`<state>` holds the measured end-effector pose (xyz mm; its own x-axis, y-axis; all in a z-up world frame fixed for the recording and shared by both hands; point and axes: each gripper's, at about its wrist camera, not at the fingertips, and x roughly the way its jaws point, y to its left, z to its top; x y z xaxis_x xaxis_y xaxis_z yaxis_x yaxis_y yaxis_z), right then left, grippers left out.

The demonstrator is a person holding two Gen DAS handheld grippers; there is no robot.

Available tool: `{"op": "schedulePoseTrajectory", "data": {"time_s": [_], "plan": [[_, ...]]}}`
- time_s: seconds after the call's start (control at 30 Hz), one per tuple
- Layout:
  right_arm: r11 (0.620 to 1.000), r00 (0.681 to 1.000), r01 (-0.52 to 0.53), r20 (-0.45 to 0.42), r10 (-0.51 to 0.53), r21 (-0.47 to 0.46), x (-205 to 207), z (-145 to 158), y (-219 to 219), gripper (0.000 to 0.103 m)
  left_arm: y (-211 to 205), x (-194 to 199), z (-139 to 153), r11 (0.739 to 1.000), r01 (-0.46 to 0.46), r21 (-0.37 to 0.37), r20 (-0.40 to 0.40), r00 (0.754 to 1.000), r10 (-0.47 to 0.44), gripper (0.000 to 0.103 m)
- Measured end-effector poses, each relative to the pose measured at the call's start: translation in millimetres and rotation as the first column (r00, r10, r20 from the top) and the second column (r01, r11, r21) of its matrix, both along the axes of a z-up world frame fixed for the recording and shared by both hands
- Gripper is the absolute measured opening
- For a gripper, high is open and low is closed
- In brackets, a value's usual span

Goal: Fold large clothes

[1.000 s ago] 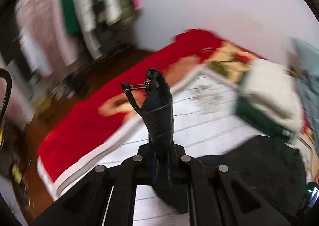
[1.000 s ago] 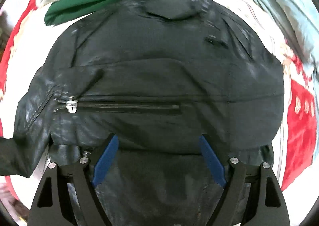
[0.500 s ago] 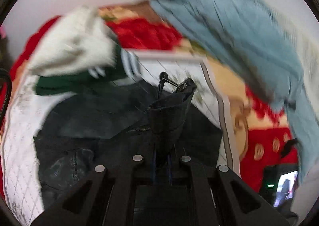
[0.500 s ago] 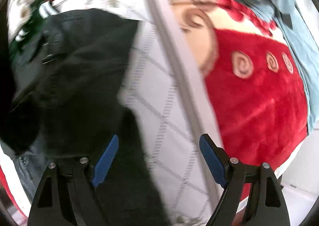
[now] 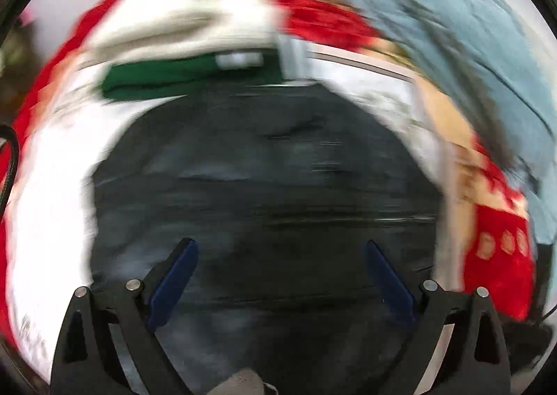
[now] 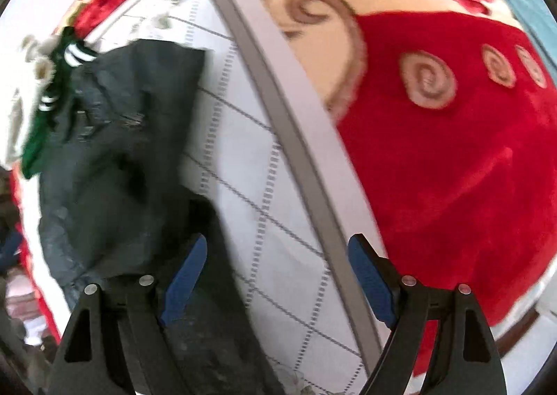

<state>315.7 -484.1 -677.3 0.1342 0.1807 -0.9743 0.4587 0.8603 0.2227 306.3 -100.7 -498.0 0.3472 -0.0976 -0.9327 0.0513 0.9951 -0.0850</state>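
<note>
A black leather jacket lies on a white quilted sheet on the bed; the left wrist view is motion-blurred. My left gripper is open and empty just above the jacket. In the right wrist view the jacket lies at the left on the sheet. My right gripper is open and empty over the jacket's right edge and the sheet.
A folded green garment with white stripes and a white fluffy garment lie beyond the jacket. A light blue cloth lies at the back right. A red patterned blanket covers the bed to the right.
My left gripper held a jacket strap with a buckle, swung it over the jacket, and has let go; it is now open. The right gripper swung right toward the jacket's edge.
</note>
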Motion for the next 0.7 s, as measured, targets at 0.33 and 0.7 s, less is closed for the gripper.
{"op": "schedulePoseTrajectory", "data": {"time_s": [0.33,0.7], "plan": [[0.929,0.942,-0.329,-0.017,0.336,0.168,49.7,-41.9,63.7,0.084,149.5,-32.1,-96.4,0.889,-0.173,0.424,-0.116,0.963,0.242,0.098],[0.846,0.855,-0.516,0.023,0.518,0.134,92.0,-37.0,152.2,0.071,188.9,-23.7,-108.9,0.878,-0.241,0.414,-0.12,0.942,0.315,0.1]]}}
